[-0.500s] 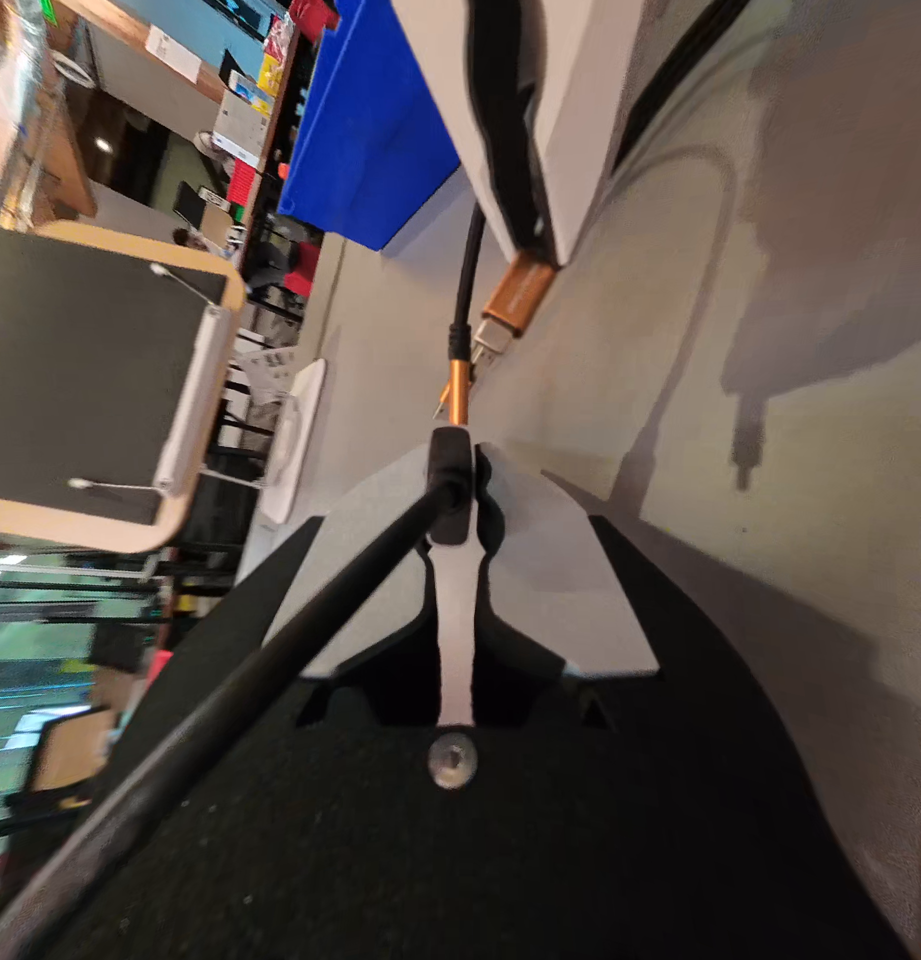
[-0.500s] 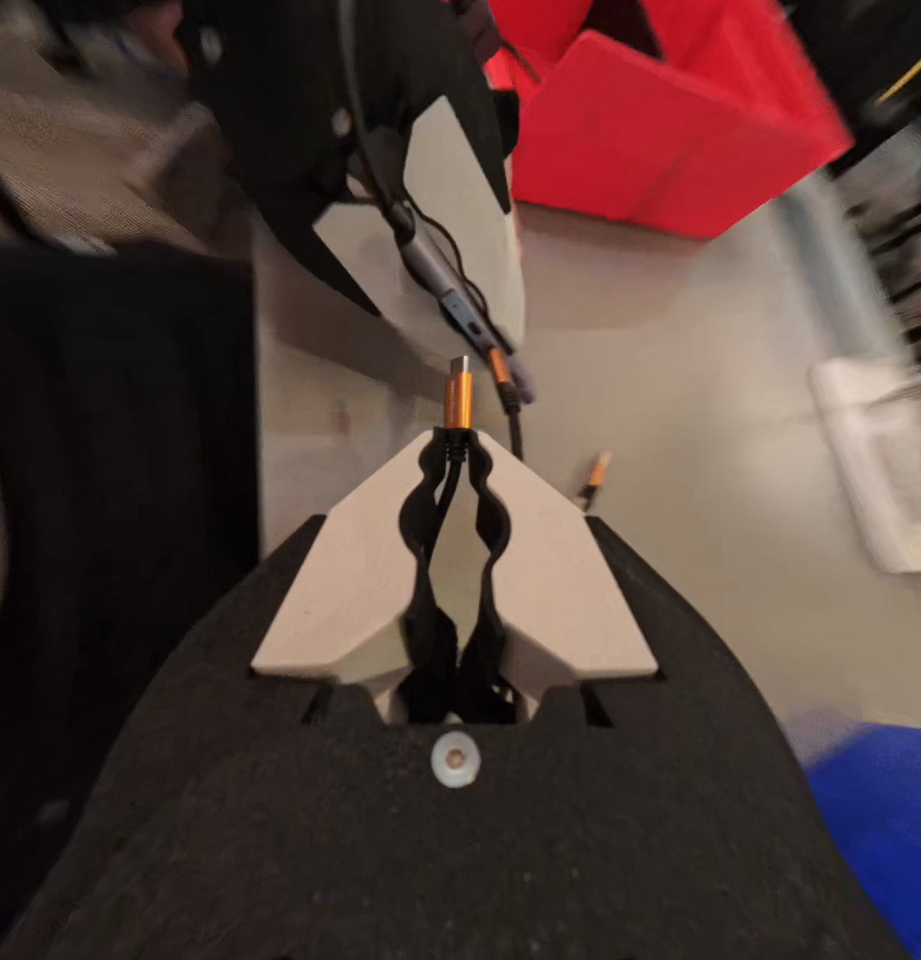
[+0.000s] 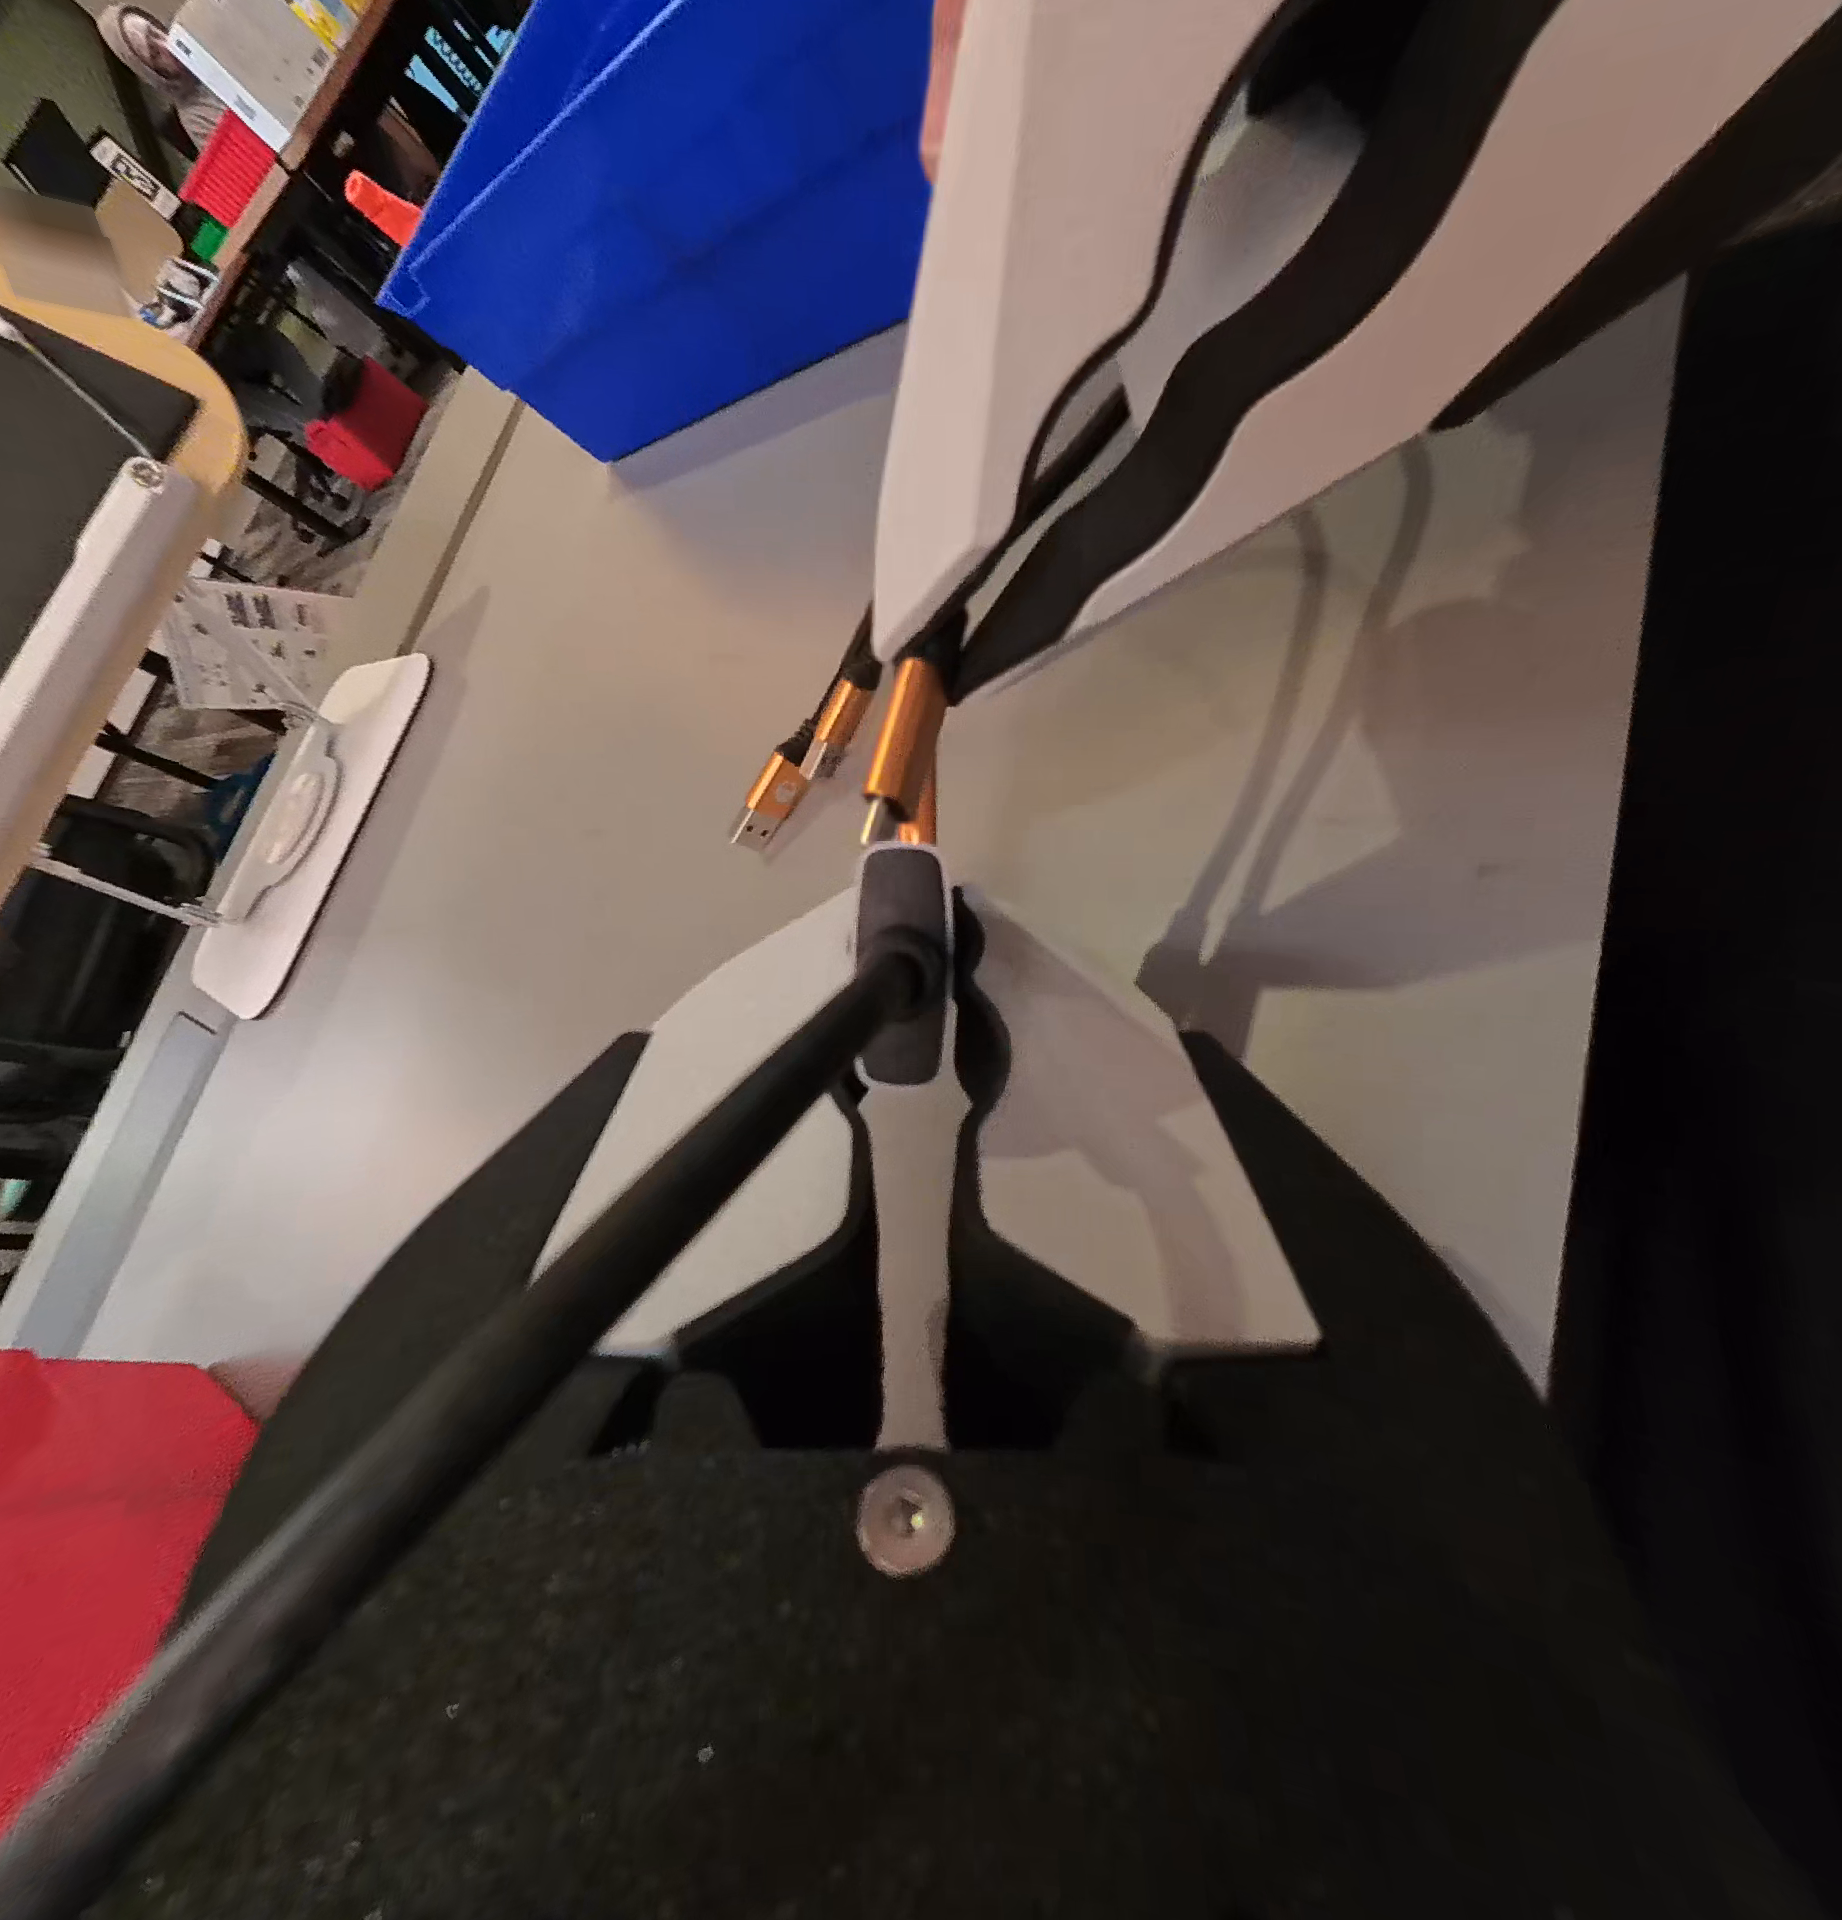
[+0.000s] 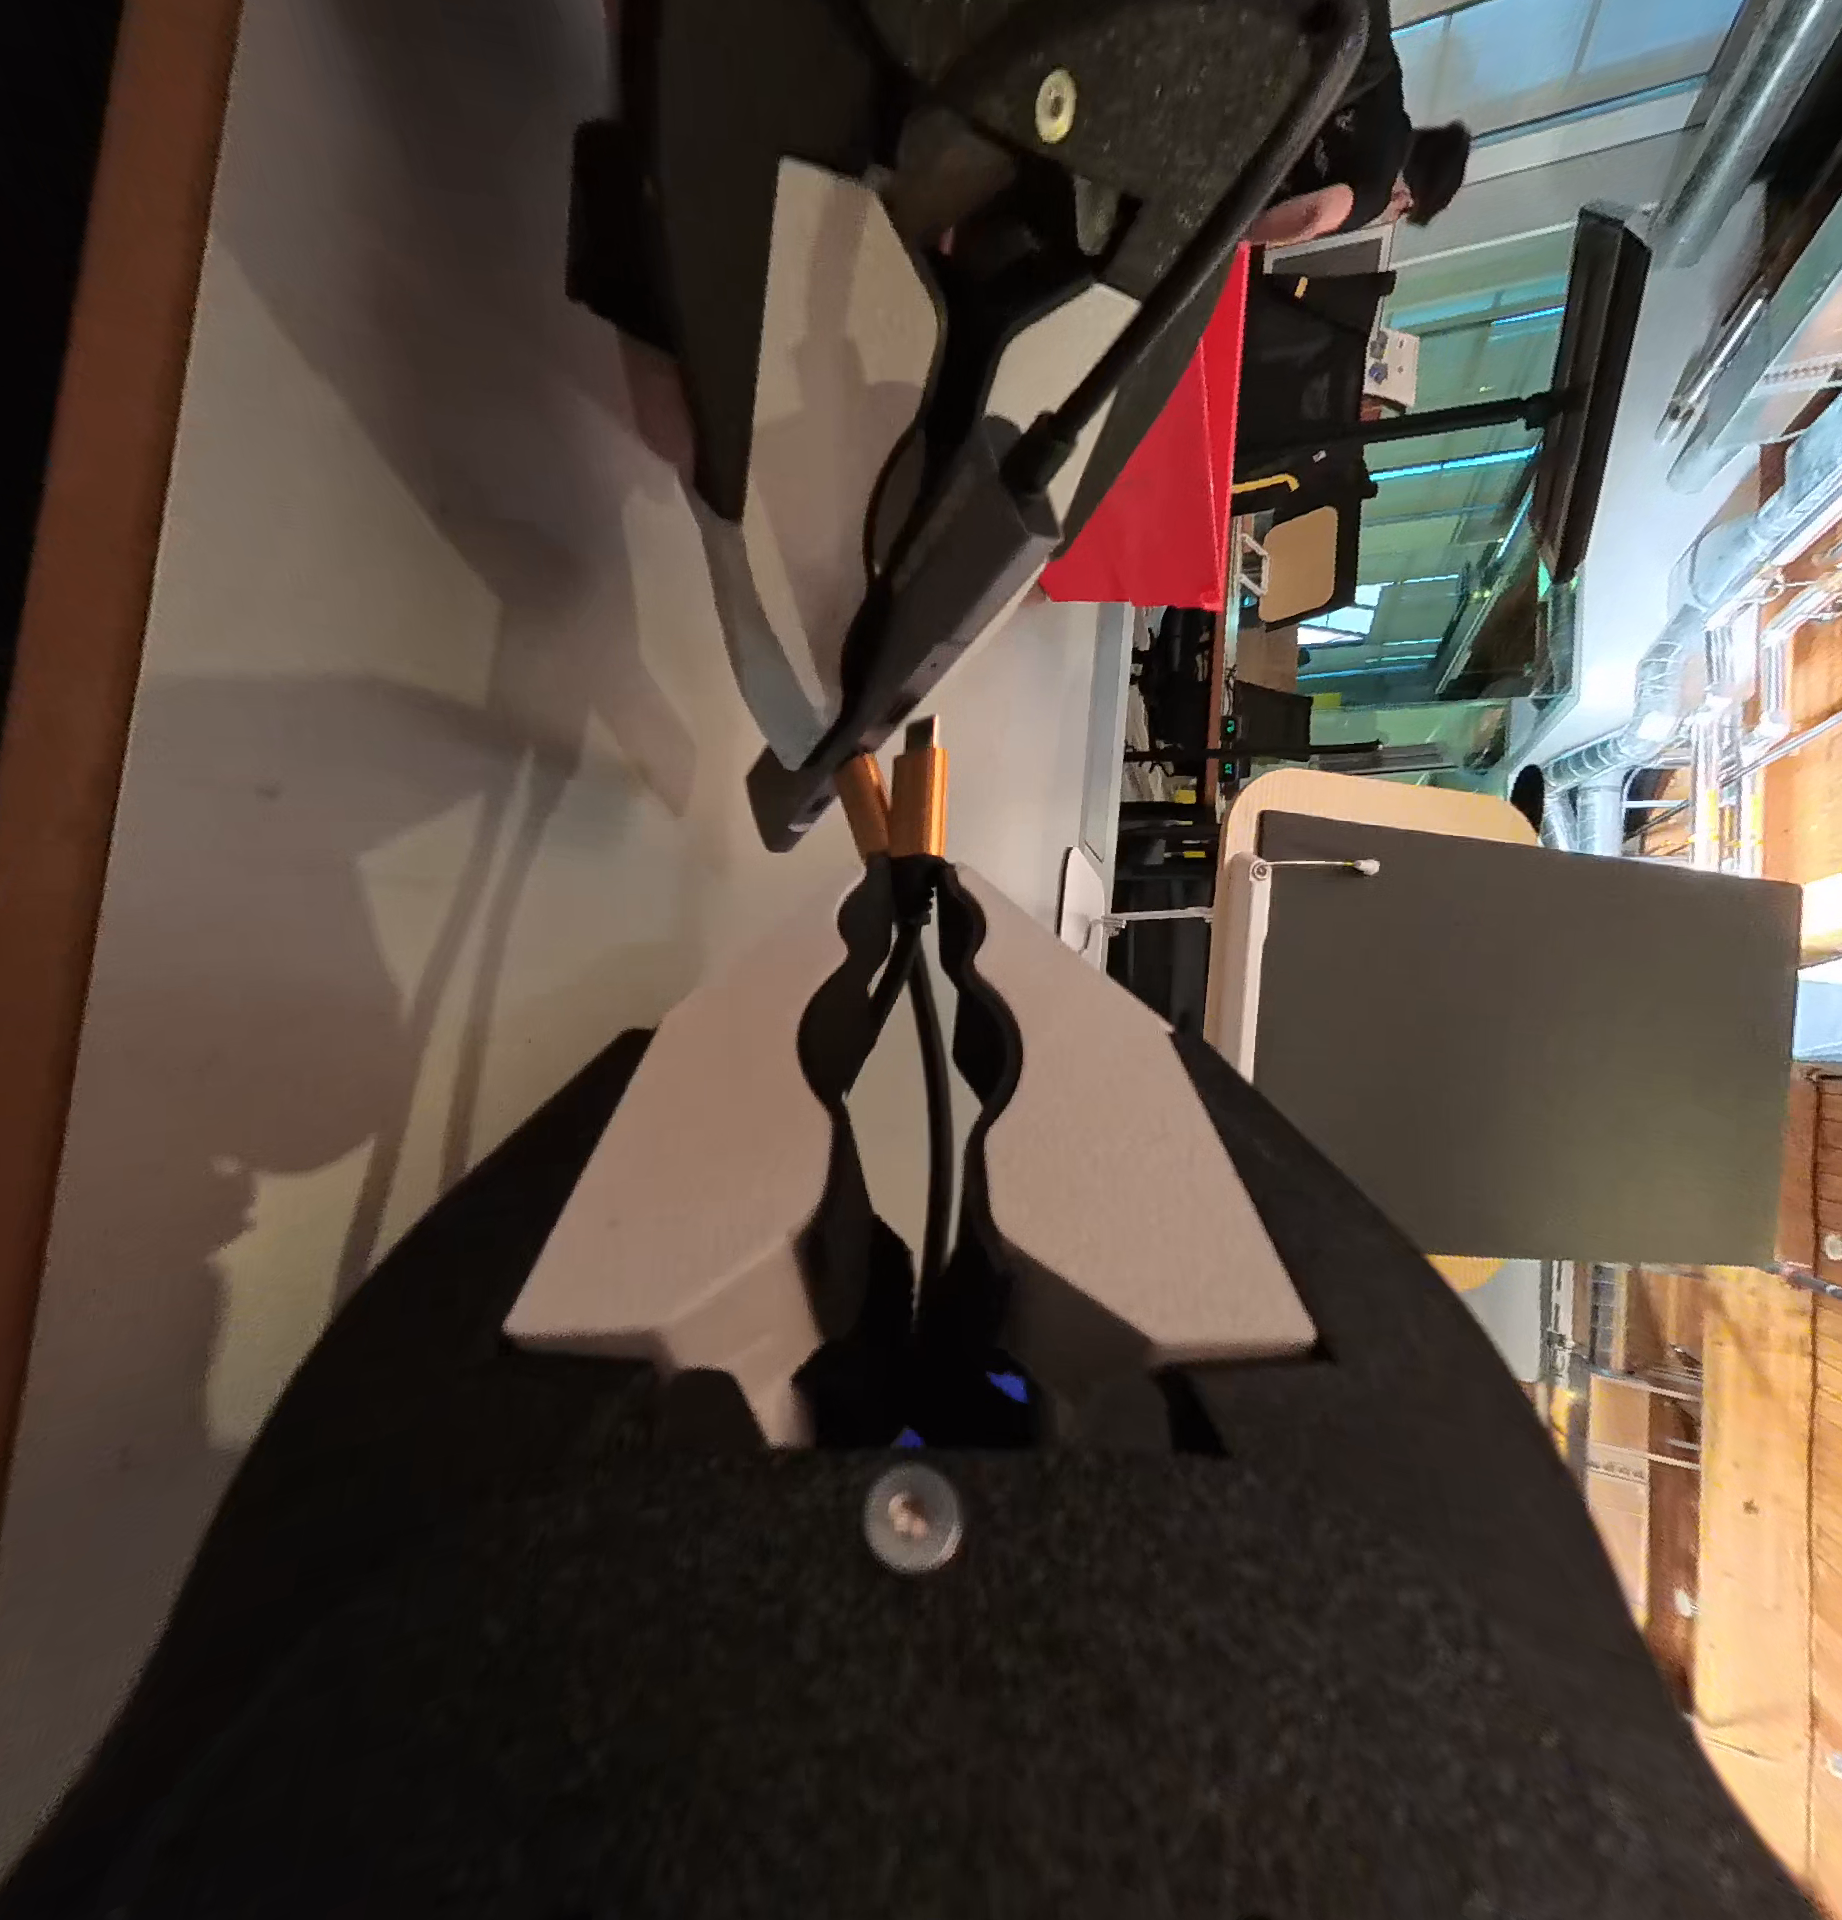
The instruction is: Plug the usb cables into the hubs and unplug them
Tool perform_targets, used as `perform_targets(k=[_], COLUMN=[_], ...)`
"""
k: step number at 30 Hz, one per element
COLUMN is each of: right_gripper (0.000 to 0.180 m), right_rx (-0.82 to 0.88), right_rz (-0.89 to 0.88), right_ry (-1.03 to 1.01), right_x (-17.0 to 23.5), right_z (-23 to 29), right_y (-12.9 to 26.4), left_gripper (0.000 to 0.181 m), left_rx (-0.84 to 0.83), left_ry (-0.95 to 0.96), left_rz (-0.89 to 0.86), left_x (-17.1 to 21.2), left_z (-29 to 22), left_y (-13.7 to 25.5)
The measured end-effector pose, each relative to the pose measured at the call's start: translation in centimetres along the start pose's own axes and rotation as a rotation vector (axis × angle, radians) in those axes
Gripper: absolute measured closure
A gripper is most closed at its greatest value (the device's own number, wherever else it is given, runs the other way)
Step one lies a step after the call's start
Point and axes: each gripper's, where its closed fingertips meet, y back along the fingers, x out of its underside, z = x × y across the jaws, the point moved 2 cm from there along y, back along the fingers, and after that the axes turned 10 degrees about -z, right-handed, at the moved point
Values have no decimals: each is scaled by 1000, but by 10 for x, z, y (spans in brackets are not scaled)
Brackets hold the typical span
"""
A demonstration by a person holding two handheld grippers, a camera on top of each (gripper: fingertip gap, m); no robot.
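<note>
my right gripper [image 4: 915,883] is clamped on an orange usb plug [image 4: 919,795], its metal tip just beside the grey hub [image 4: 943,613], not quite in. my left gripper [image 3: 912,935] pinches that hub's end [image 3: 901,977]. beyond, two loose orange plugs [image 3: 792,774] lie on the table [image 3: 543,790], then a blue bin [image 3: 678,208].

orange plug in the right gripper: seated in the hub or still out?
Out. In the right wrist view the orange plug shows its bare metal tip beside the grey hub, not inside a port. A second orange plug is already seated.
</note>
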Motion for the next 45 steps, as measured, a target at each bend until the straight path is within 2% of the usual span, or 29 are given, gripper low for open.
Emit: perform_targets(k=[1,7,17,32,36,40,42,45], right_gripper=[172,172,172,173,173,170,167,161], right_rx=[3,-21,-78,8,56,111,100,18], right_rz=[-2,-24,4,-4,-15,-33,-59,-181], right_ry=[17,90,204,456,316,-20,-236,-707], right_x=[0,-4,0,-5,-3,1,-2,-16], right_z=[0,7,17,12,2,-7,-8,-4], right_y=[1,1,0,1,5,5,9,15], left_gripper=[171,171,171,171,171,170,170,171], left_rx=[9,56,42,34,-30,-172,-250,-371], left_ry=[14,48,-156,-117,-173,-268,-320,-342], left_rz=[0,6,104,87,63,95,119,116], left_x=[0,3,11,8,-2,-6,-6,-10], left_z=[-1,-5,-9,-10,-1,16,26,44], left_y=[0,-1,-3,-3,-5,-6,-3,6])
